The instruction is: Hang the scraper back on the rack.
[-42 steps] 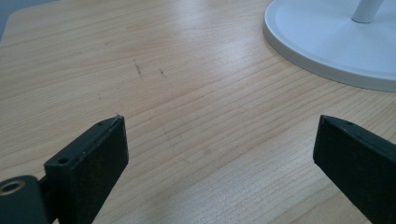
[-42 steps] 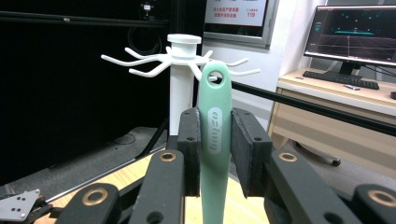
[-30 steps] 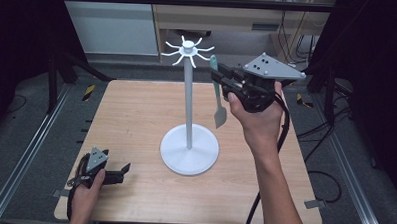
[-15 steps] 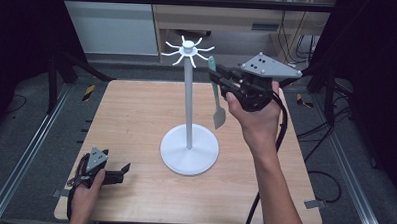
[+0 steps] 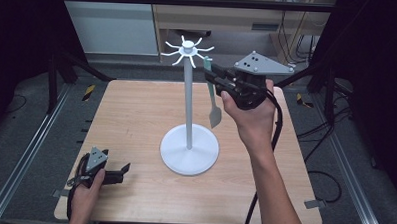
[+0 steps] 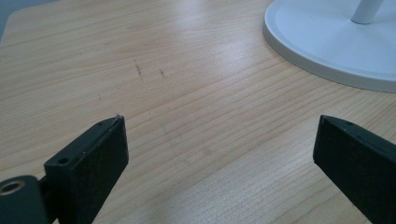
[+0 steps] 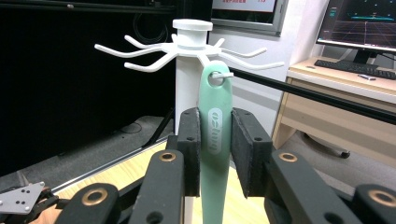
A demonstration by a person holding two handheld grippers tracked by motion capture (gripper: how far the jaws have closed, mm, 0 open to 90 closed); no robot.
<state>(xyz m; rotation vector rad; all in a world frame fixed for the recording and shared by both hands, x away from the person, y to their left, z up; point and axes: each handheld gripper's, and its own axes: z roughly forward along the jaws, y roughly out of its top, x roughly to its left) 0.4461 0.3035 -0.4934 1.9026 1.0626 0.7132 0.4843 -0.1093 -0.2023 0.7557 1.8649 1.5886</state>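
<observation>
A white hook stand (image 5: pixel 188 101) rises from its round base (image 5: pixel 189 150) at the table's middle. My right gripper (image 5: pixel 213 76) is up beside the stand's top, shut on the handle of a pale green spatula (image 5: pixel 215 115) that hangs blade down. In the right gripper view the pads (image 7: pixel 191 140) clamp the green handle (image 7: pixel 215 93), and a hook tip (image 7: pixel 227 73) passes through the hole at its top end. My left gripper (image 5: pixel 124 170) rests at the table's front left, open; between its fingers (image 6: pixel 88 154) is bare wood, with the stand's base (image 6: pixel 327 51) ahead.
The wooden table (image 5: pixel 136 110) is bordered by metal rails (image 5: pixel 30 151). Several other hooks (image 7: pixel 135 51) on the stand hold nothing. A desk with a monitor (image 7: pixel 364 23) stands beyond the table.
The right gripper has edged the spatula's top slightly left, closer to the stand's hooks. The left gripper has not moved.
</observation>
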